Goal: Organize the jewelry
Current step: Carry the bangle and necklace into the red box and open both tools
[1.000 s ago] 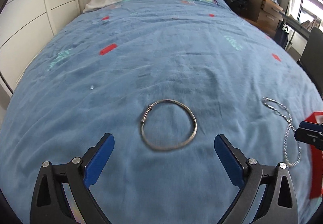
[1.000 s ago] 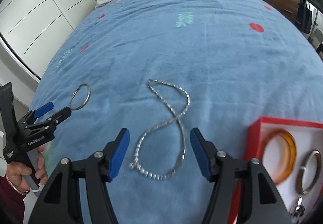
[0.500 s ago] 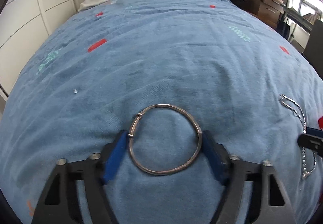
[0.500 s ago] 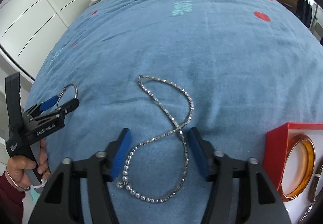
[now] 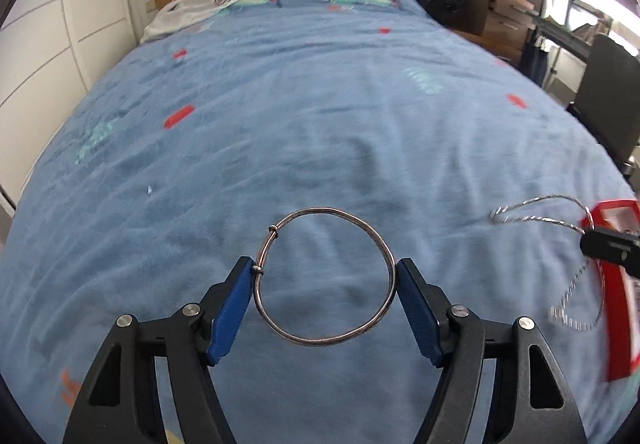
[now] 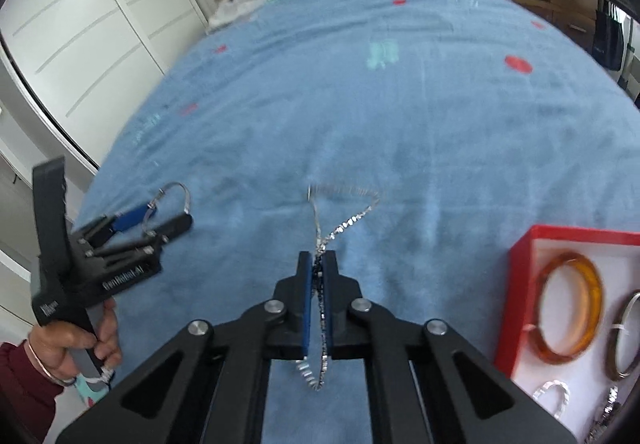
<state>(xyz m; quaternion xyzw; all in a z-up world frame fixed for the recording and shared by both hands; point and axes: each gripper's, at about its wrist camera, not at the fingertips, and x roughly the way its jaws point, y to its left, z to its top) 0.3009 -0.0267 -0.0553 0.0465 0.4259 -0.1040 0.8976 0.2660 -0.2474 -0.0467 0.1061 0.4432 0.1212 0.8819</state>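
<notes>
left gripper (image 5: 325,298) clamped across thin silver bangle (image 5: 324,342), ring lying flat above blue bedspread (image 5: 320,116). right gripper (image 6: 319,264) closed on beaded chain (image 6: 344,224), strung forward, tail dangling, beside red box (image 6: 516,284).

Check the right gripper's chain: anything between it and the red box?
Nothing visible. The right gripper is shut on the silver chain necklace, and only bare blue bedspread lies between it and the open red box to its right.
</notes>
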